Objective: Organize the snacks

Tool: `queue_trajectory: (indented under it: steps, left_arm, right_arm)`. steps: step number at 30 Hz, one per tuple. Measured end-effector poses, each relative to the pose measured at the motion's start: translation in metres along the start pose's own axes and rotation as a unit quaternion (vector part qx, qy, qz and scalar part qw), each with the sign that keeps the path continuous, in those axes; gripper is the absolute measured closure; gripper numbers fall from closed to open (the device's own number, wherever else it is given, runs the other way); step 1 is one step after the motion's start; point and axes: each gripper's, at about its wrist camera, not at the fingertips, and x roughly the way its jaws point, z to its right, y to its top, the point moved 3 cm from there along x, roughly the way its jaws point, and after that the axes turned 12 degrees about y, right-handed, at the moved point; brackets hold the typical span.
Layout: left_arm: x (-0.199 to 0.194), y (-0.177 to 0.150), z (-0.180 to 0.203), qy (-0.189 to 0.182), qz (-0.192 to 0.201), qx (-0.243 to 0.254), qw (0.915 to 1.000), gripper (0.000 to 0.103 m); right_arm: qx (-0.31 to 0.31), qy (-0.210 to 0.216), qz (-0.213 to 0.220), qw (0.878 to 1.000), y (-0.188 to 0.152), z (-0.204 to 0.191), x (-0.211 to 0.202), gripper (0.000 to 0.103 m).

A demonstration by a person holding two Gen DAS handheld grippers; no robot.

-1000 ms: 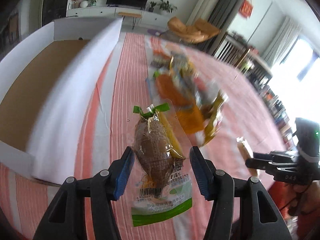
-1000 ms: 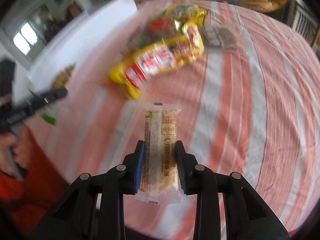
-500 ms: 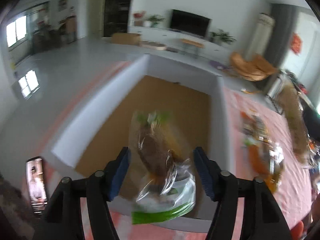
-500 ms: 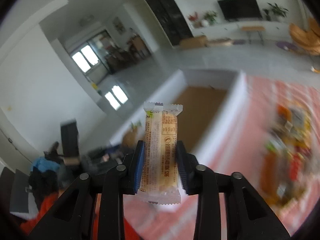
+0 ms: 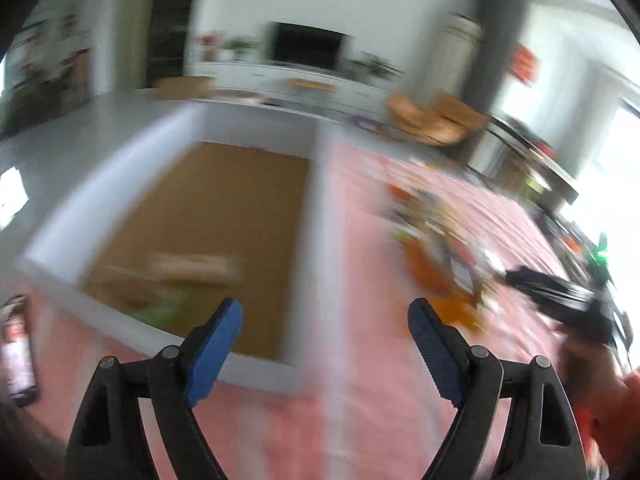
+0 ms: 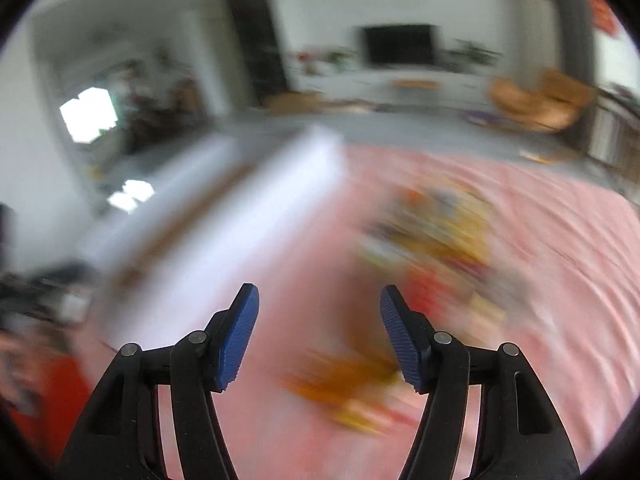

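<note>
Both views were heavily smeared by motion, so no brand, label or writing could be read on anything.

The left hand-held gripper [image 5: 325,322] had its jaws spread and still opening, with nothing between the blue pads. Ahead of it stood one white-walled box [image 5: 316,216] with a brown cardboard floor, resting on the pink striped cloth [image 5: 360,400] of the tabletop. Two snacks lay inside the box near its front wall: a pale, long wrapped bar [image 5: 196,266] and, just in front of it, a brownish packet with a green edge [image 5: 156,300]. Right of the box, on the cloth, sat one heap of loose snacks [image 5: 436,248] in orange, yellow and green; how many it held could not be counted through the blur. One phone [image 5: 18,350] lay at the far left edge.

The right hand-held gripper [image 6: 319,332] was likewise spread, its jaws opening and empty. In its view the box [image 6: 248,208] stood to the left, the snack heap [image 6: 444,240] ahead to the right, and one separate orange-yellow packet [image 6: 352,384] lay on the cloth just below the jaws.
</note>
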Motion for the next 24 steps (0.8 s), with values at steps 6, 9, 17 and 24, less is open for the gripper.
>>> queue_trajectory:
  steps: [6,9,17,24]
  left_arm:
    - [0.062,-0.064,0.109,-0.044,-0.073,0.098,0.9915,0.011]
    - [0.093,-0.076,0.122,-0.003,-0.085,0.116,0.9895,0.012]
    - [0.117,-0.073,0.09,0.046,-0.068,0.081,0.9933,0.012]
    - [0.121,-0.076,0.085,0.067,-0.043,0.12,0.9895,0.011]
  right_arm:
    - [0.093,-0.151,-0.056,0.983,-0.103,0.14,-0.016,0.037]
    - [0.101,-0.176,-0.048,0.978,-0.118,0.162,-0.019,0.037]
    - [0.101,-0.18,-0.041,0.978,-0.105,0.16,-0.011,0.026]
    - [0.101,-0.178,-0.043,0.978,-0.116,0.142,-0.034,0.022]
